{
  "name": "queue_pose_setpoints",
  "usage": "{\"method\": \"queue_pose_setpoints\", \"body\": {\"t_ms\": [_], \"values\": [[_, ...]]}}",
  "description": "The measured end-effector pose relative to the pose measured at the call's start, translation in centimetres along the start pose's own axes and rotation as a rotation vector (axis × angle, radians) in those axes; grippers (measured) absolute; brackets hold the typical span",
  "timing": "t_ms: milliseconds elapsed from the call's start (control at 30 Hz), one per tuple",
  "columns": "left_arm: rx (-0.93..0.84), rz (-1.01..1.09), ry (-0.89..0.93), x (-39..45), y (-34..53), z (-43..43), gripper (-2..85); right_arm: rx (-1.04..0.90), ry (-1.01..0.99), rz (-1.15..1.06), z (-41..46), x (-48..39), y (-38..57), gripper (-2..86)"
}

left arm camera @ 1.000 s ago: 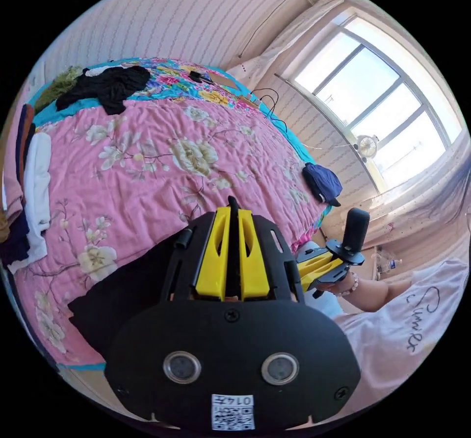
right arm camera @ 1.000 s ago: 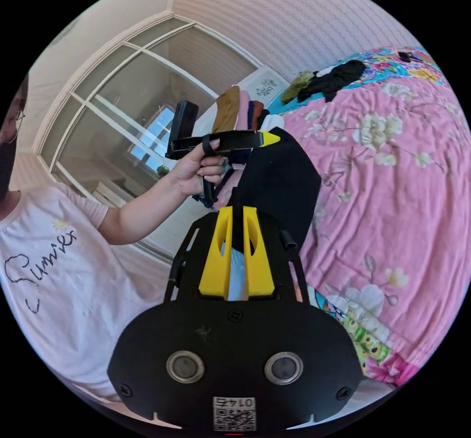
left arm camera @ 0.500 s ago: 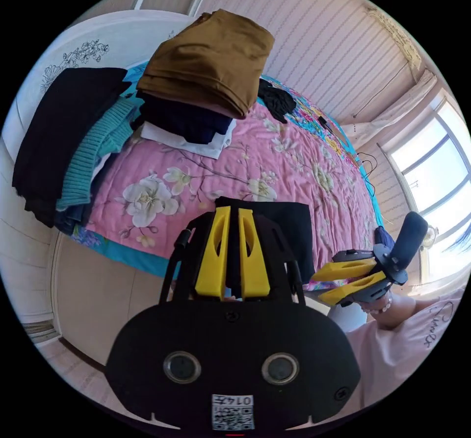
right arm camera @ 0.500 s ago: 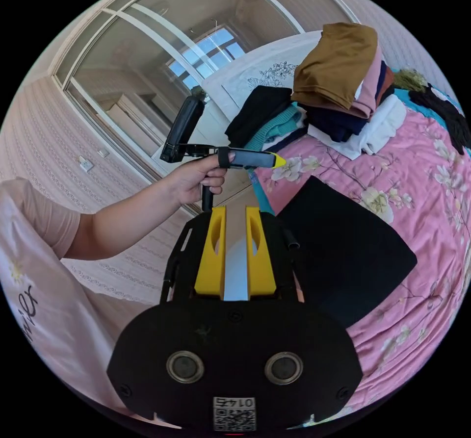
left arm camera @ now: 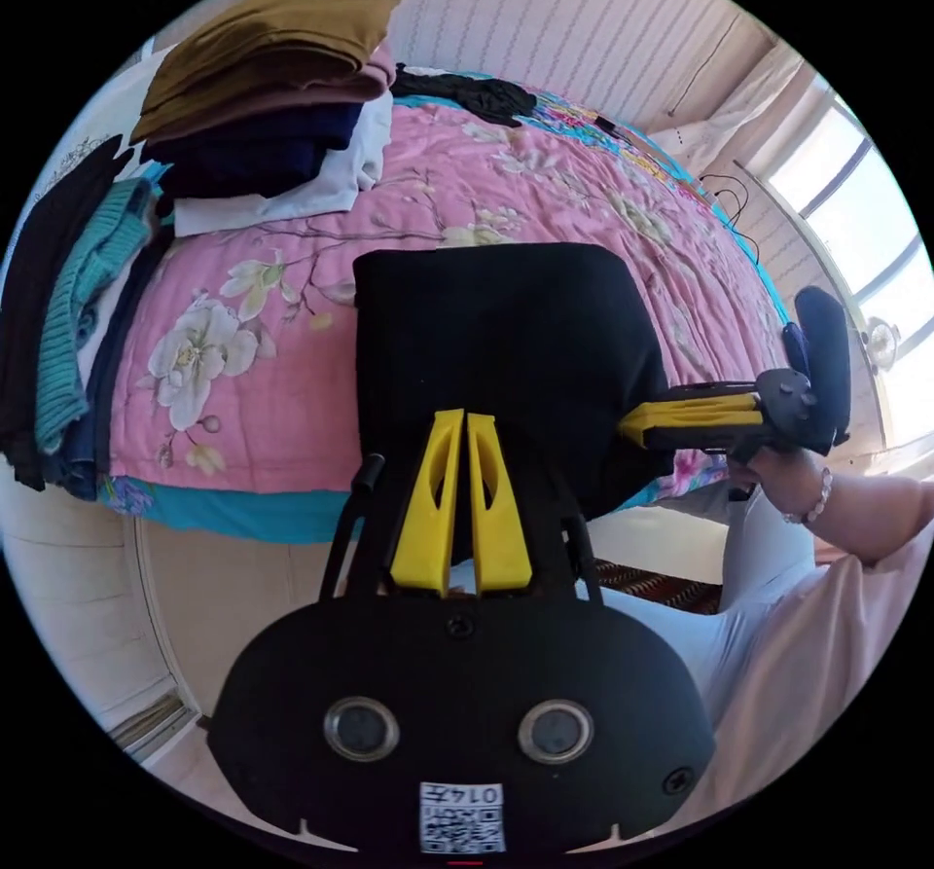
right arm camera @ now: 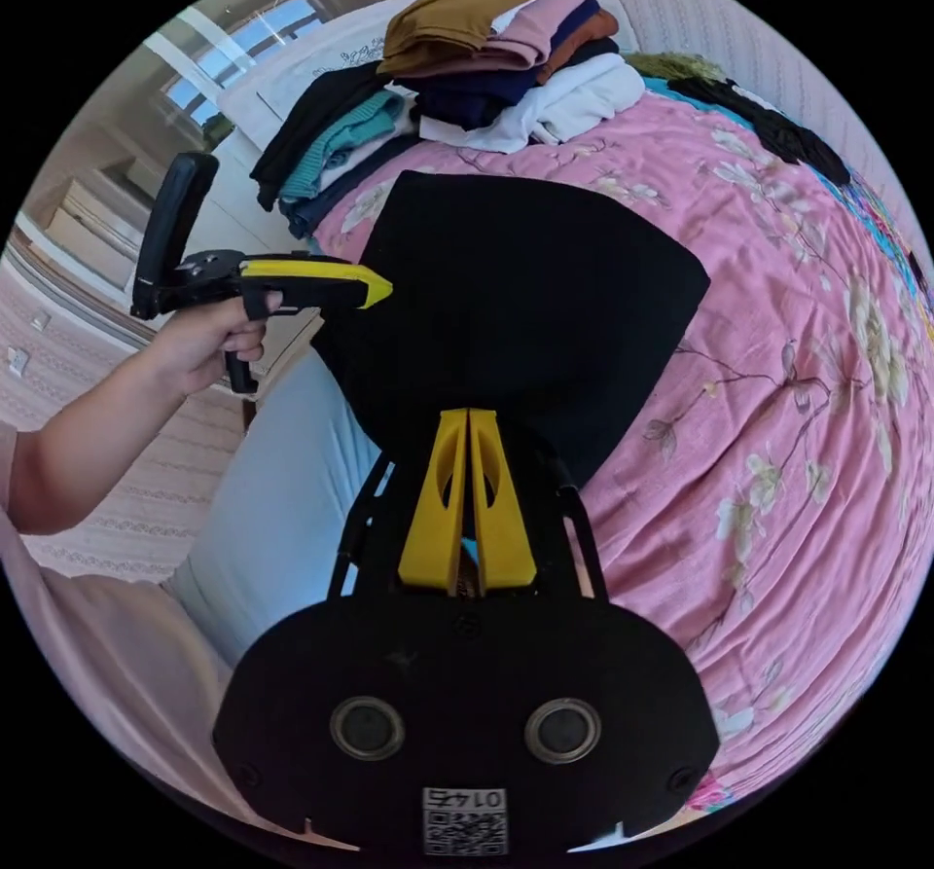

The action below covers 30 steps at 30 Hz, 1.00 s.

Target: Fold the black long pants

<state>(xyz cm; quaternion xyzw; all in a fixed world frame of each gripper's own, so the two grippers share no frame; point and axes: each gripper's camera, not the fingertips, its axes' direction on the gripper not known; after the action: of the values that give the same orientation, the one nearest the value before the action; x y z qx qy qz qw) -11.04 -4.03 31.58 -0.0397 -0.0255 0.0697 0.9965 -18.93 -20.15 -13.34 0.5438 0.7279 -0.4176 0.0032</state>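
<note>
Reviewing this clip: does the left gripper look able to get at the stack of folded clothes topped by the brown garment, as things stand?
Probably not yet: the left gripper looks shut on the folded black pants, so it is occupied. The stack of folded clothes lies beyond on the pink floral bedspread, with bare bedspread between.

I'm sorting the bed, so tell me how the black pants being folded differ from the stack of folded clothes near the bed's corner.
The black pants are one flat dark piece; the stack is many colours, brown on top. The pants lie at the bed's near edge, gripped by the left gripper and right gripper; the stack sits untouched farther back. Both rest on the pink floral bedspread.
</note>
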Motion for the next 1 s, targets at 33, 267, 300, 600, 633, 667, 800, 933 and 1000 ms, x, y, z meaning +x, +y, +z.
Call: {"method": "queue_pose_setpoints", "body": {"t_ms": [33, 267, 300, 600, 633, 667, 800, 933, 1000], "values": [[-0.003, -0.001, 0.001, 0.0, 0.0, -0.2, -0.6, -0.029, -0.048, 0.040, -0.3, 0.5, -0.5, -0.3], [0.103, -0.047, -0.040, -2.1, 1.7, -3.1, 8.5, 0.173, 0.045, 0.134, -6.6, 1.6, 0.1, 4.5], [0.118, -0.052, -0.037, -2.5, 1.9, -3.0, 10.0, 0.187, 0.056, 0.144, -6.9, 1.8, 0.2, 5.9], [0.099, -0.102, 0.040, -3.6, 2.0, 0.8, 16.3, -0.011, -0.087, 0.235, -4.8, 5.5, -0.9, 18.5], [0.092, -0.106, 0.050, -3.6, 1.9, 1.2, 16.2, -0.025, -0.108, 0.249, -4.4, 5.8, -1.0, 18.6], [0.094, -0.119, 0.077, -3.5, 1.9, 2.0, 16.1, -0.024, -0.123, 0.263, -4.2, 6.1, -0.9, 18.6], [0.135, -0.131, 0.126, -3.3, 2.1, 3.0, 15.2, -0.002, -0.147, 0.295, -5.0, 6.9, -0.6, 17.9], [0.156, -0.164, 0.182, -3.2, 2.2, 4.2, 14.3, 0.021, -0.215, 0.302, -5.8, 8.2, 0.3, 16.6], [0.161, -0.151, 0.213, -3.1, 2.1, 4.7, 12.4, 0.004, -0.245, 0.305, -6.1, 8.8, 0.5, 14.4]]}}
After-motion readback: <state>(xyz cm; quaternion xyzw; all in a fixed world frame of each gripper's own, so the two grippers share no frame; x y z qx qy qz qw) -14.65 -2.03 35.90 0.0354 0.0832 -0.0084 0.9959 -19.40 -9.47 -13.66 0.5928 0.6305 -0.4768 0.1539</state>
